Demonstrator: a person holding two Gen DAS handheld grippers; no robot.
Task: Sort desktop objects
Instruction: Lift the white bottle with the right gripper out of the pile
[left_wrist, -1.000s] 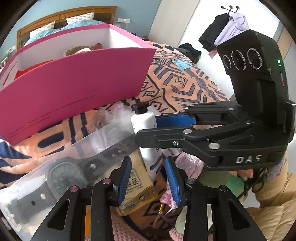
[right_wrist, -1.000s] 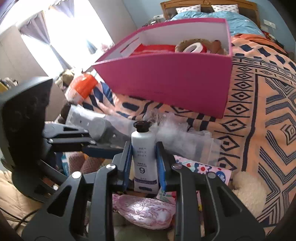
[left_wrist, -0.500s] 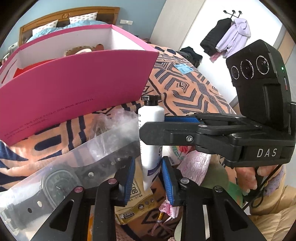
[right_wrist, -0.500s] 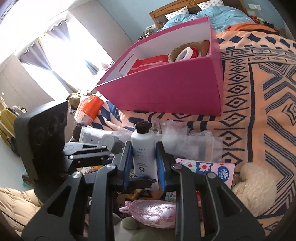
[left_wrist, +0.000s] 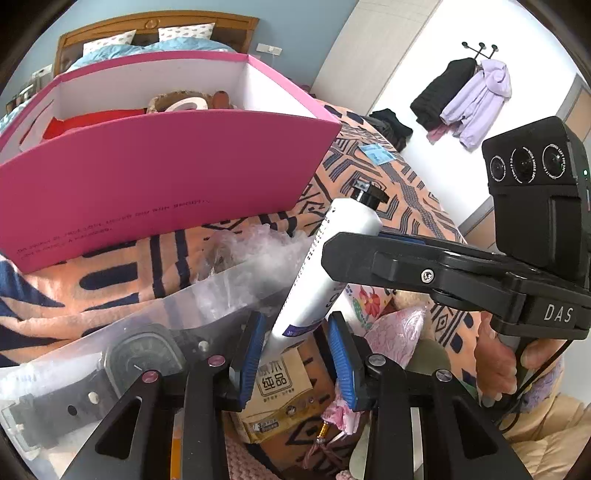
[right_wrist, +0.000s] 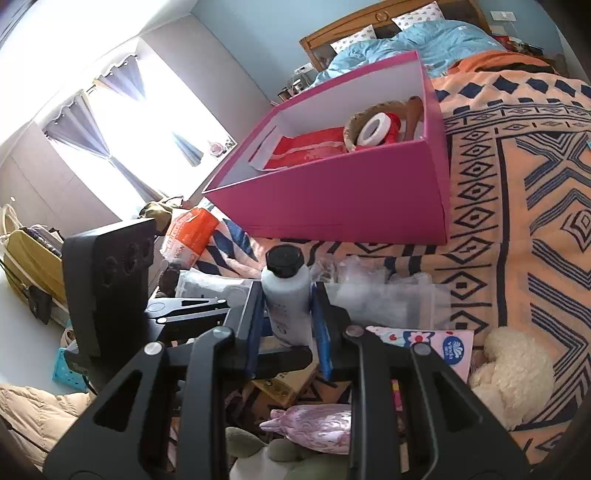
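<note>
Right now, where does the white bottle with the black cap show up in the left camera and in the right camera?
Left wrist view: the white bottle leans at center, cap up and to the right, clamped by the right gripper coming in from the right.
Right wrist view: the bottle stands at center between that gripper's blue pads.
Shared landmark: the pink box behind the bottle.

Bottle (right_wrist: 286, 295) label: hidden between the right tongs' (right_wrist: 288, 314) pads.
Watch (left_wrist: 110, 373) strap (in a clear bag): cut off at the left edge.
</note>
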